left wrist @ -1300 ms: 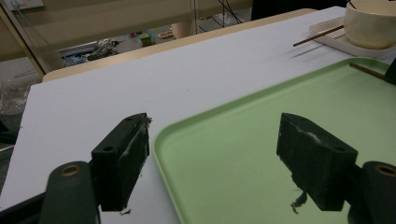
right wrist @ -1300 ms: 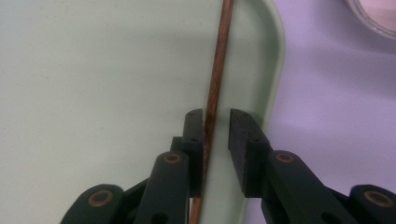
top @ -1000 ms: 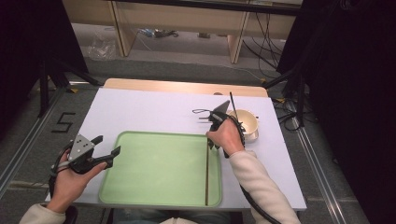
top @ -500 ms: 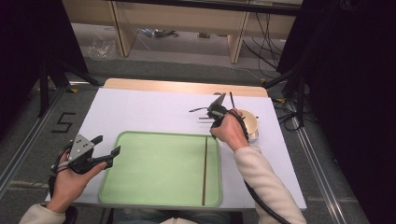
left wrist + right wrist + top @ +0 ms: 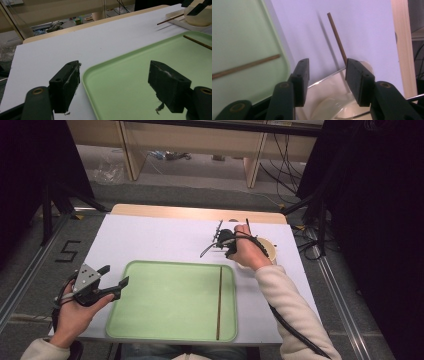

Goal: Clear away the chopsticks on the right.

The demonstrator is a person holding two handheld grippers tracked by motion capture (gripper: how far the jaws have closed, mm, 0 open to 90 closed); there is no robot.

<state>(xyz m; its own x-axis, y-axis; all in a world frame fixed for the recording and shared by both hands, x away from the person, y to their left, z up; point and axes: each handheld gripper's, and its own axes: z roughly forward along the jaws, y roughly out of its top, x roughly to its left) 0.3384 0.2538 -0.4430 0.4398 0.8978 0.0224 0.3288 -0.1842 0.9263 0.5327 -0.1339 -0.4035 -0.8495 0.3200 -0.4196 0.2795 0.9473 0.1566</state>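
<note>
Green tray [image 5: 170, 305] on the white bench [image 5: 150, 237] now carries one brown chopstick [image 5: 219, 302], lying lengthwise near its right edge. A second ago the right gripper [image 5: 216, 240] was down at the far end of that stick; now it has lifted off toward the cream cup [image 5: 267, 251] beside the tray. Its fingers [image 5: 303, 75] have just been opening and stand fairly wide with nothing between them. From the right gripper view, they hang over the cup's rim, with a second chopstick [image 5: 336, 37] leaning out of the cup just past the right-hand finger. I'd say the first stick is delivered and this one is next; the fingers will need to close around its thin shaft without tipping the cup. The left gripper [image 5: 111, 277] has stayed put at the tray's left edge, fingers [image 5: 65, 85] wide, holding nothing.
</note>
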